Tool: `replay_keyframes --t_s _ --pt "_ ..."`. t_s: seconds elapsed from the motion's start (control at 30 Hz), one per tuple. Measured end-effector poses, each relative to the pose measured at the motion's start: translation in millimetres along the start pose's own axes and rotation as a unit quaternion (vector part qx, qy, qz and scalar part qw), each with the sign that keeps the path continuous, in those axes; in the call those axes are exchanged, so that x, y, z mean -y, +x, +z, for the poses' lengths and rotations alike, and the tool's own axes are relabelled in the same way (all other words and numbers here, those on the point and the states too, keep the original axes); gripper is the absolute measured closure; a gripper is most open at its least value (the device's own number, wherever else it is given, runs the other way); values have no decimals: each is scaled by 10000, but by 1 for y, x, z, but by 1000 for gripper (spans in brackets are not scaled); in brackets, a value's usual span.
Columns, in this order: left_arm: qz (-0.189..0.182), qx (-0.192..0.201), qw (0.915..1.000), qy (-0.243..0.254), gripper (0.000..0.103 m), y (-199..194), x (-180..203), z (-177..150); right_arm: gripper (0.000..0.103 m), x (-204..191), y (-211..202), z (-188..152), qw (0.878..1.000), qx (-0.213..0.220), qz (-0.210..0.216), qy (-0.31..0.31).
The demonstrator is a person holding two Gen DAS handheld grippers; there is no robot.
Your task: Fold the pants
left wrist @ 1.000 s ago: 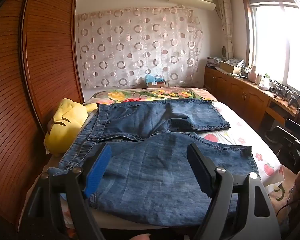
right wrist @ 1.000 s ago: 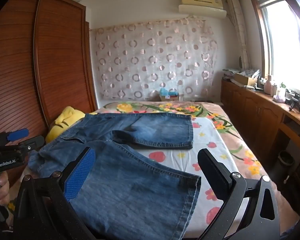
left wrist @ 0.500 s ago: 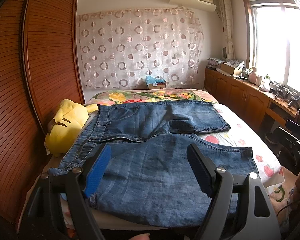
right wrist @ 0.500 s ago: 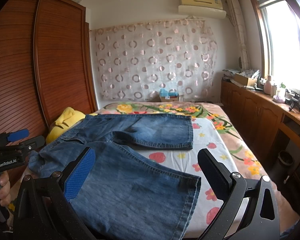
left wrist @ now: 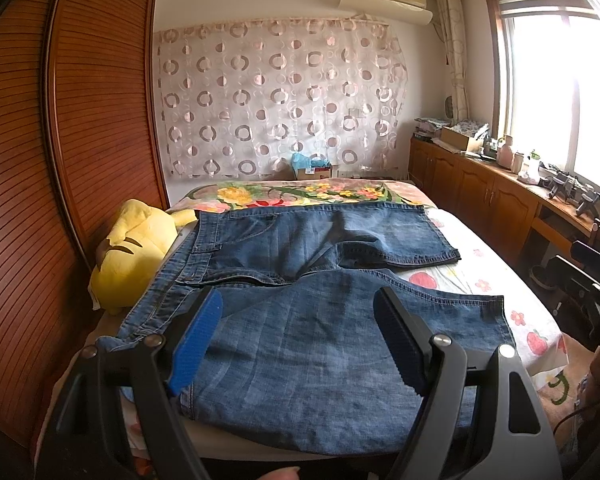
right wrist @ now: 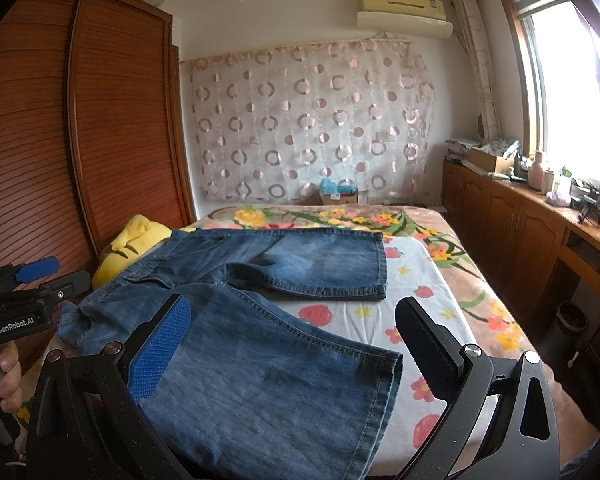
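Blue denim shorts [left wrist: 300,288] lie spread flat on the bed, waistband to the left, both legs pointing right; they also show in the right wrist view [right wrist: 260,312]. My left gripper [left wrist: 298,328] is open and empty, hovering over the near leg by the waistband. My right gripper [right wrist: 294,340] is open and empty, hovering over the near leg close to its hem [right wrist: 392,392]. The left gripper's body [right wrist: 24,304] shows at the left edge of the right wrist view.
The bed [left wrist: 480,264] has a flowered sheet. A yellow plush toy [left wrist: 132,256] lies at the bed's left side against the wooden wardrobe [left wrist: 60,160]. Wooden cabinets [right wrist: 520,232] with clutter run under the window on the right. A bin [right wrist: 572,316] stands beside the bed.
Both grippers have barely moved; the views shifted very slightly. The shorts lie as before.
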State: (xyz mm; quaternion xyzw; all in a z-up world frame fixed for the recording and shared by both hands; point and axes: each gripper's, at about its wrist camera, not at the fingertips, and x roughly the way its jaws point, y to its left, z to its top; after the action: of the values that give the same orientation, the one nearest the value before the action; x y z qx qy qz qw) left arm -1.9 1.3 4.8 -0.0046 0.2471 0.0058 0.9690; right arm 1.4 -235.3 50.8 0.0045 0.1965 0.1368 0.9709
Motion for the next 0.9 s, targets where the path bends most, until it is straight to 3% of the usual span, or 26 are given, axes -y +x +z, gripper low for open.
replay_keyframes --t_s 0.9 --pt "-8 20 10000 -5 24 -1 0 -1 0 -1 -2 0 10000 16 -1 -6"
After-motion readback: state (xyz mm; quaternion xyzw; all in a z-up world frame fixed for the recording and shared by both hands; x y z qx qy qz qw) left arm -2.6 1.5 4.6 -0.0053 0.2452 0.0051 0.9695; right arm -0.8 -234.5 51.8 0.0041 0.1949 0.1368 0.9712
